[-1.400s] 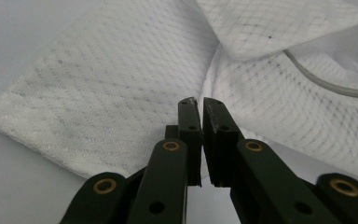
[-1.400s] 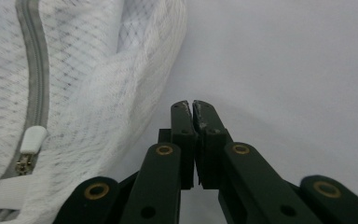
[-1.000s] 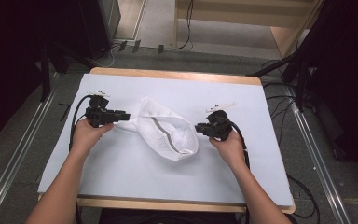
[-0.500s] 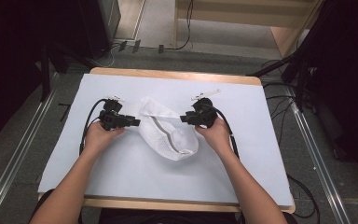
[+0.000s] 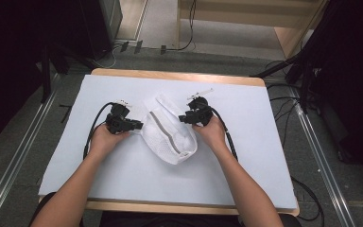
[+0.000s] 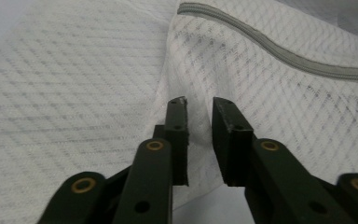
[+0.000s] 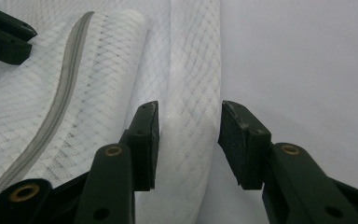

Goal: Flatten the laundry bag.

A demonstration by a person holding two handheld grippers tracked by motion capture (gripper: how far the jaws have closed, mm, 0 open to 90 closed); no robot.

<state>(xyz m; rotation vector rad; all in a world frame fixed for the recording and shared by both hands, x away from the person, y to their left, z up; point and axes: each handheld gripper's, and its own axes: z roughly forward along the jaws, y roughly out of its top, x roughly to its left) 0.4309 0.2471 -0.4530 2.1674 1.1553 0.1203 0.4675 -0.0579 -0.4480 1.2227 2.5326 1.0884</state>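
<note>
White sheeting covers the counter, and the mesh bag lies crumpled at its middle, between your two hands, its grey zipper curving across the top.

Your left hand-held gripper sits at the bag's left edge. Its jaws have just been closing and now stand narrow, with a fold of mesh rising between them; whether the pads already bite on it you cannot tell from here.

Your right hand-held gripper sits at the bag's upper right. Its jaws have just been opening and stand fairly wide, a ridge of mesh between them, untouched by the right pad.

By the look of it, you are taking hold of the bag at two sides in order to spread or lift it. Next, close the right jaws squarely on that ridge, and confirm the left grip before pulling.

Against a second ago, both hands have come inward and up the counter, and the bag is bunched tighter, its near end pushed towards the right.
</note>
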